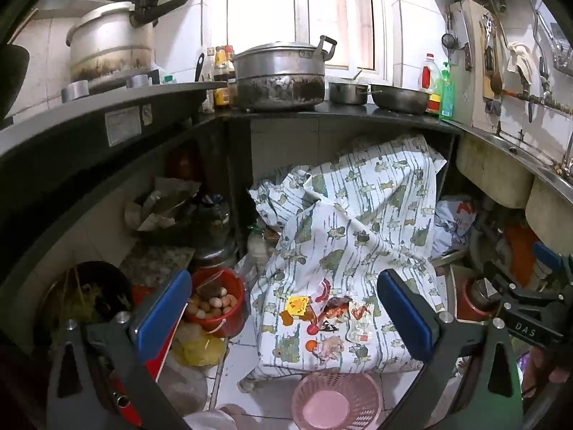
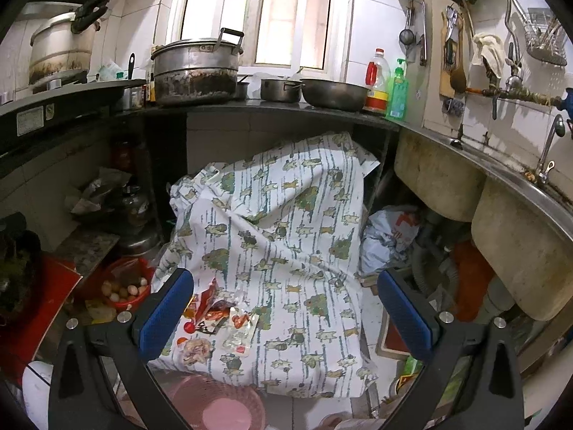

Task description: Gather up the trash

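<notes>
Several pieces of trash lie on a patterned white-and-green cloth draped over something under the counter: a yellow wrapper, a red-brown wrapper, a clear sachet and a crumpled scrap. The right wrist view shows the same red wrapper, sachet and scrap on the cloth. A pink mesh basket stands on the floor just below, and shows in the right wrist view. My left gripper is open and empty above the trash. My right gripper is open and empty over the cloth.
A red bucket of eggs stands left of the cloth, with yellow bags in front. Black counter overhead carries pots and bottles. Sink basins and pipes crowd the right. My right gripper shows at the left view's right edge.
</notes>
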The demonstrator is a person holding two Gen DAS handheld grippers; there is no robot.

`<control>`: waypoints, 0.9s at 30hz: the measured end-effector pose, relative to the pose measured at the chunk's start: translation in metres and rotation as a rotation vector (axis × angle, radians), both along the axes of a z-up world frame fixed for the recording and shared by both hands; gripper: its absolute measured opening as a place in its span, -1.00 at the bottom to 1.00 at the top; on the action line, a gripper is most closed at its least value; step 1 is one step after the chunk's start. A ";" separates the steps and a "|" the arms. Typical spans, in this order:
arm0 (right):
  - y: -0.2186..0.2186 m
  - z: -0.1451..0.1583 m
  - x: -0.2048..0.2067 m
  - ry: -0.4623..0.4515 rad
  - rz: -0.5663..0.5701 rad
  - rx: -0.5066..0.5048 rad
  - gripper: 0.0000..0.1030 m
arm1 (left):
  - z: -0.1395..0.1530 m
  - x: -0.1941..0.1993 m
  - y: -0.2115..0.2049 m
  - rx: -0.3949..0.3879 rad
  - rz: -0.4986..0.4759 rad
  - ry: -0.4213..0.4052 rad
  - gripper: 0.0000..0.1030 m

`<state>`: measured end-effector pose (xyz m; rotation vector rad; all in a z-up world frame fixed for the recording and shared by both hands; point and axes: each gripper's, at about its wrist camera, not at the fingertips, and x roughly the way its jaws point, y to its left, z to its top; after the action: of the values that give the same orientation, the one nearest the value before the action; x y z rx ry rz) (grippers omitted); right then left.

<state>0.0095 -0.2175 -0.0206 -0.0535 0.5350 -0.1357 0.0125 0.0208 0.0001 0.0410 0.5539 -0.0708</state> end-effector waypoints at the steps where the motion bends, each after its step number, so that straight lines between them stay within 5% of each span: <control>1: 0.001 0.000 0.000 -0.001 0.001 -0.003 1.00 | -0.001 0.002 0.000 -0.001 0.000 0.007 1.00; 27: 0.004 0.001 -0.001 0.006 -0.012 -0.044 1.00 | -0.006 0.004 -0.002 0.036 -0.010 0.024 1.00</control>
<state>0.0084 -0.2135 -0.0201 -0.0931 0.5380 -0.1592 0.0169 0.0184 -0.0056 0.0777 0.5794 -0.0711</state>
